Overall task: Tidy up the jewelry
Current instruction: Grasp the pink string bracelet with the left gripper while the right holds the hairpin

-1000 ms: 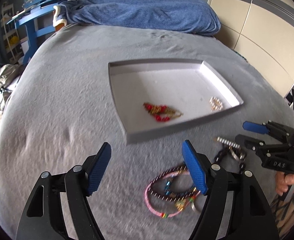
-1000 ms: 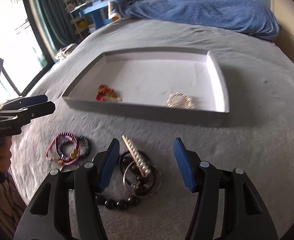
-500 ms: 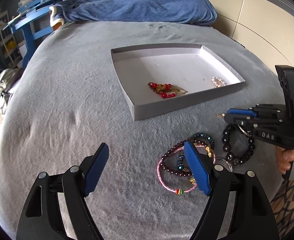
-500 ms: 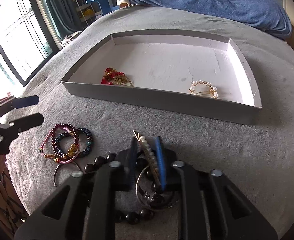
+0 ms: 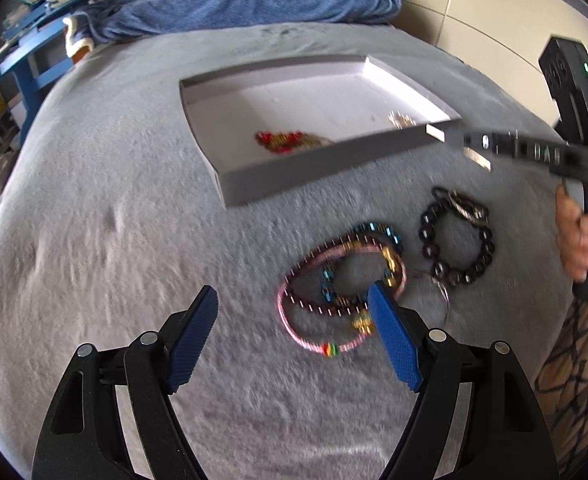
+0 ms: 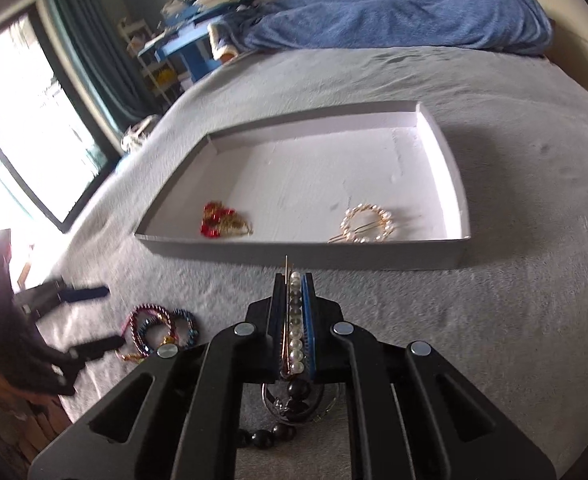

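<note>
My right gripper (image 6: 294, 280) is shut on a pearl hair clip (image 6: 296, 320), held off the bed just before the grey tray (image 6: 302, 250). In the tray lie a red and gold piece (image 6: 220, 222) and a round pearl hairpin (image 6: 368, 224). In the left wrist view my left gripper (image 5: 290, 292) stands open low over the grey blanket. Its right finger is at the edge of a pile of thin bracelets (image 5: 342, 280). A black bead bracelet (image 5: 458, 240) lies to the right of the pile. The right gripper (image 5: 466, 142) shows there blurred, near the tray's corner (image 5: 326, 164).
A blue pillow (image 6: 406, 12) lies at the head of the bed behind the tray. A blue desk with books (image 6: 190, 40) and a window (image 6: 18, 128) are off the left side. A person's hand (image 5: 578, 236) grips the right handle.
The right gripper shut on the pearl clip and lifted it off the black bracelet toward the tray. The left gripper sank closer to the bracelet pile, still open.
</note>
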{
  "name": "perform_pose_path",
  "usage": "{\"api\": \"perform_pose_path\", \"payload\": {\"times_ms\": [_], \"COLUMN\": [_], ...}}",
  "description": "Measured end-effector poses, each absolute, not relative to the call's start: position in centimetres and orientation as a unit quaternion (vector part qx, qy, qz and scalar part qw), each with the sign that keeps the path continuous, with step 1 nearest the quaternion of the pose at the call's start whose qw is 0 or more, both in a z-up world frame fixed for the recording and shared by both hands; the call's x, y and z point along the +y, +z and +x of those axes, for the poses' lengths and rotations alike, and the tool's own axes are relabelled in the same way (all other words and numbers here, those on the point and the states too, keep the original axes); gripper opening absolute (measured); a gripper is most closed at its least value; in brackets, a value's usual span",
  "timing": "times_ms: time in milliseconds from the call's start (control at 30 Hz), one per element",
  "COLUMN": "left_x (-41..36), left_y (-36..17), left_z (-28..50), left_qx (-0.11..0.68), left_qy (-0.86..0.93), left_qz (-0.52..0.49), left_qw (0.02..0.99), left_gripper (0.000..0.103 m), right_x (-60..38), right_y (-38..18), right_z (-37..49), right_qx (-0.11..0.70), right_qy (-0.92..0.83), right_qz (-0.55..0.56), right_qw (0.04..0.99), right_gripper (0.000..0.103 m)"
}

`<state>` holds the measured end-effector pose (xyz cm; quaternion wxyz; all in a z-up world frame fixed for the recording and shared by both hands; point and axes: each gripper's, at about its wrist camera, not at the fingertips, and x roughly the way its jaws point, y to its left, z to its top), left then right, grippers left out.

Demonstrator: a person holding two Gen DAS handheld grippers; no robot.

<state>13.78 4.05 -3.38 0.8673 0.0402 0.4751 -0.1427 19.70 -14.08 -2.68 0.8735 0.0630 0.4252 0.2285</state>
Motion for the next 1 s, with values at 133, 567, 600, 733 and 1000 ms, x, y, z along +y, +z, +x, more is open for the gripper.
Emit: {"api": "perform_pose_path", "payload": {"times_ms": [133, 567, 600, 733, 1000], "left_x": [3.9, 4.7, 4.6, 3.6, 2.3], "left_y": [-4.4, -4.7, -4.6, -4.2, -3.5], "left_z": [12.8, 12.5, 12.4, 12.2, 12.2], "left_qx": [0.495, 0.499, 0.496, 0.480, 0.448], "left_qy": [-0.157, -0.158, -0.157, -0.145, -0.163], "left_qz": [0.037, -0.004, 0.006, 0.053, 0.087], "left_qw": [0.854, 0.852, 0.854, 0.864, 0.875], "left_gripper": [0.078, 0.047, 0.047, 0.048, 0.029], "right_x": [-15.5, -16.2, -16.2, -16.3, -16.3], "right_y": [-2.2, -2.1, -2.1, -2.1, -2.2], "right_z": [20.0, 19.4, 19.3, 19.4, 19.3], "right_qx": [0.422, 0.422, 0.422, 0.423, 0.425], "right_qy": [0.224, 0.214, 0.214, 0.214, 0.214], "right_qz": [0.095, 0.097, 0.097, 0.098, 0.099], "right_qw": [0.873, 0.876, 0.875, 0.875, 0.874], "right_gripper": [0.008, 0.008, 0.008, 0.008, 0.008]}}
